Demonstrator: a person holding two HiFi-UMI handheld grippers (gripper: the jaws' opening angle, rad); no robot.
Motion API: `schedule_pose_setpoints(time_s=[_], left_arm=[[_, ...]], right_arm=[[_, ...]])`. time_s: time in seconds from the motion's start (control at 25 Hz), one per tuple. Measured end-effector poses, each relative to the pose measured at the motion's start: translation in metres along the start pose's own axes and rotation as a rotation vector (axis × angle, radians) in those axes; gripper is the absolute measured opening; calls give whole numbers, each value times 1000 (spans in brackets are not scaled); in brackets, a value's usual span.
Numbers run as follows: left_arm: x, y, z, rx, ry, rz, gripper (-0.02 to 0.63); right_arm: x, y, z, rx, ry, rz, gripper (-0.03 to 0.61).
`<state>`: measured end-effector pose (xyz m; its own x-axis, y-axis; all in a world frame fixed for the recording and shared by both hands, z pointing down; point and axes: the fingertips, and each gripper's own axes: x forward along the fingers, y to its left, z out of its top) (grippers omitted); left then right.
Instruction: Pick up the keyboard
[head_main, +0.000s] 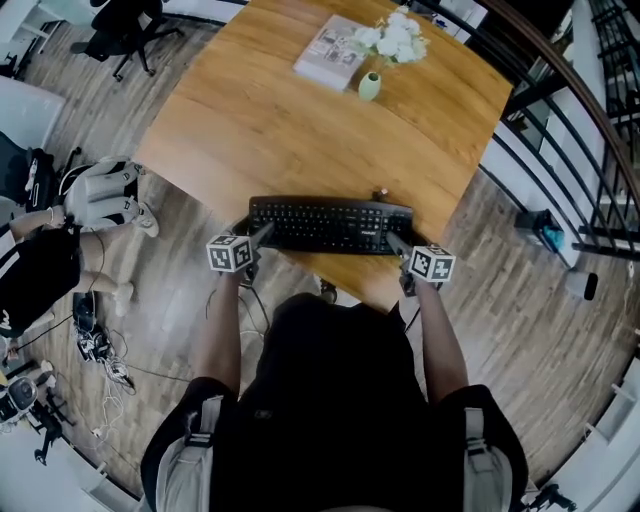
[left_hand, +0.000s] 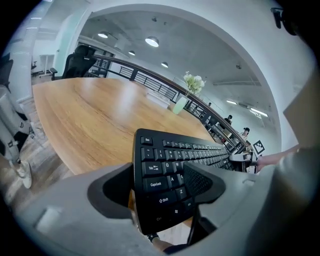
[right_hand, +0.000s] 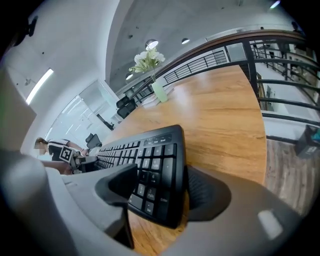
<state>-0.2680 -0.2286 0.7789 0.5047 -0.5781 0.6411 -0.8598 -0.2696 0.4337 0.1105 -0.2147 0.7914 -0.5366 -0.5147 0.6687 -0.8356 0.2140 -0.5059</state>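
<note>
Black keyboard (head_main: 330, 225) lies along near edge of the wooden worktop (head_main: 300, 130), its left-end corner jutting past that edge. Person's left gripper (head_main: 262, 235) straddles the keyboard's left end, right gripper (head_main: 395, 241) the right end. On each, one jaw sits over the keys, the other outside the board's edge. Both sets of jaws stand wide & released, no clamp evident, w/ the keyboard betw. them but resting on the wood. Both grippers angle down toward the worktop, marker cubes facing up. Far side: pale green vase (head_main: 369, 87) w/ white flowers, just beside a book (head_main: 330, 52), well apart from the keyboard. Office chair (head_main: 125, 30) on the floor at far left; dark railing (head_main: 590, 110) curves round the right
</note>
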Motion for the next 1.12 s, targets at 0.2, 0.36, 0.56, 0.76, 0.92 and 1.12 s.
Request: schedule_pose_setpoints(time_s=[0.2,0.36,0.56,0.76,0.92,1.12], left_arm=[[-13,-9,8,-4,-48,0,308],[-25,-15,23,6,-90,3,308],[-43,-25,39,25,-148,1,308],[-75,-36,53,40,-221,10,308],[-98,-43,67,49,-281,14,308],[-124,-50,89,71,-355,23,307]], right_arm=[[-13,8,16,-22,-50,6,276],[-23,18,32,-42,-90,24,276],[-39,34,50,-75,-139,44,276],[-58,56,69,-69,-191,89,276],[-72,75,94,-113,-247,108,276],[-87,98,116,-159,-301,134,276]])
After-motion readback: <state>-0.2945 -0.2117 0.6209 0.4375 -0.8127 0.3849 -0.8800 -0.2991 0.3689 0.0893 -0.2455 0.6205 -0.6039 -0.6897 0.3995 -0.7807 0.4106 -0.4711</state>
